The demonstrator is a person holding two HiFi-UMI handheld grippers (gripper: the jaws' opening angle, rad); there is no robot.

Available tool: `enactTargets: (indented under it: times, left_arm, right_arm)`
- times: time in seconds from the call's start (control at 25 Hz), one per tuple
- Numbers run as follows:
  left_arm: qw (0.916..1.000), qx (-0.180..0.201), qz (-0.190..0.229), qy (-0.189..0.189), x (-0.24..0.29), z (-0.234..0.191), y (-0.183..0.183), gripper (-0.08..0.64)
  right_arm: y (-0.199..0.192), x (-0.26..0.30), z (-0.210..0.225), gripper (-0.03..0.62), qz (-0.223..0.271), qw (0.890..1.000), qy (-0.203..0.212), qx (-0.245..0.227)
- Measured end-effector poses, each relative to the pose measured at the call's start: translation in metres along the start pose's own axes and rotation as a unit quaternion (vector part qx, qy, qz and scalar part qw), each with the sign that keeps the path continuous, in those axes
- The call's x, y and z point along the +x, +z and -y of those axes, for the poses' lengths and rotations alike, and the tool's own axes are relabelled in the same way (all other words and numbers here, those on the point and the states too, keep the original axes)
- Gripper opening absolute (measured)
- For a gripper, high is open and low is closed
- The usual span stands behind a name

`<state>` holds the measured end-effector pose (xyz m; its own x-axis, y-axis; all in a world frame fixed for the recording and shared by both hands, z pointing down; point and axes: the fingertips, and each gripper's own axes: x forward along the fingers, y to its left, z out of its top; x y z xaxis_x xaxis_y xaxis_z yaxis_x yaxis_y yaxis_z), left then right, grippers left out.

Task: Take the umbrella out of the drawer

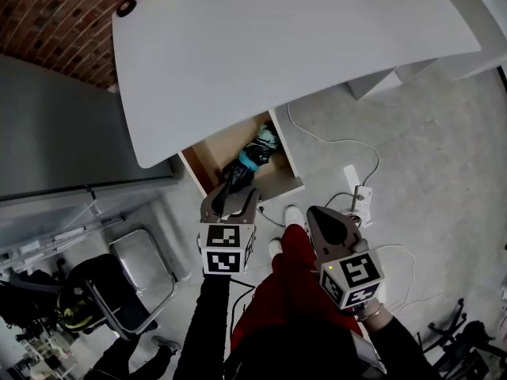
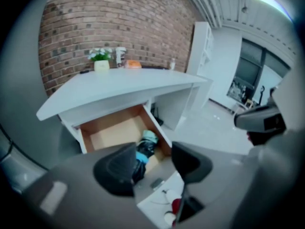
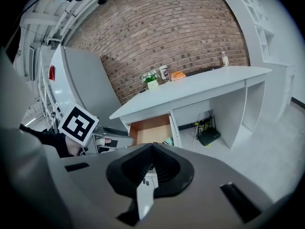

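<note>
The umbrella (image 1: 252, 158), folded and black with teal patches, lies in the open wooden drawer (image 1: 287, 183) under the white desk. In the left gripper view the umbrella (image 2: 143, 149) shows at the front right of the drawer (image 2: 112, 133), seen through the gap between the jaws. My left gripper (image 1: 230, 192) hangs just in front of the drawer, pointing down at it, open (image 2: 152, 168) with nothing between its pads. My right gripper (image 1: 321, 216) is further right and lower over the floor. Its jaws meet at the tip (image 3: 152, 149), shut and empty.
The white desk top (image 1: 277, 38) overhangs the drawer; a plant pot (image 2: 101, 61) and small items stand at its back. A grey cabinet (image 1: 55, 125) is left, a metal-framed chair (image 1: 142, 267) below it. A power strip (image 1: 362, 196) and cables lie on the floor; a router (image 3: 208, 136) sits under the desk.
</note>
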<state>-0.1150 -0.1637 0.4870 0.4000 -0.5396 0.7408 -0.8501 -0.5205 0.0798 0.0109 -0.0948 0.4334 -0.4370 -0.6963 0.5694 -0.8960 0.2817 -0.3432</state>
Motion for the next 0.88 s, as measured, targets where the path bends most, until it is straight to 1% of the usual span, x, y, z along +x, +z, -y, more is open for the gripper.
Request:
enactTargets:
  times: [0.2, 0.52, 0.76, 0.88]
  left_arm:
    - [0.9993, 0.027, -0.024, -0.001, 0.023, 0.005, -0.006, 0.244]
    - [0.9949, 0.079, -0.062, 0.006, 0.06, 0.005, -0.022, 0.252]
    - [0.9919, 0.092, -0.086, 0.017, 0.083, -0.006, -0.032, 0.259]
    - [0.9888, 0.11, -0.099, 0.019, 0.093, -0.009, -0.039, 0.265]
  right_arm:
    - [-0.014, 0.011, 0.003, -0.002, -0.013, 1.0, 0.01, 0.012]
    - [-0.038, 0.031, 0.025, -0.002, -0.025, 0.999, 0.003, 0.042]
    - [-0.053, 0.044, 0.046, -0.002, -0.029, 0.997, -0.013, 0.068]
    - [-0.06, 0.049, 0.051, -0.002, -0.028, 0.996, -0.016, 0.079]
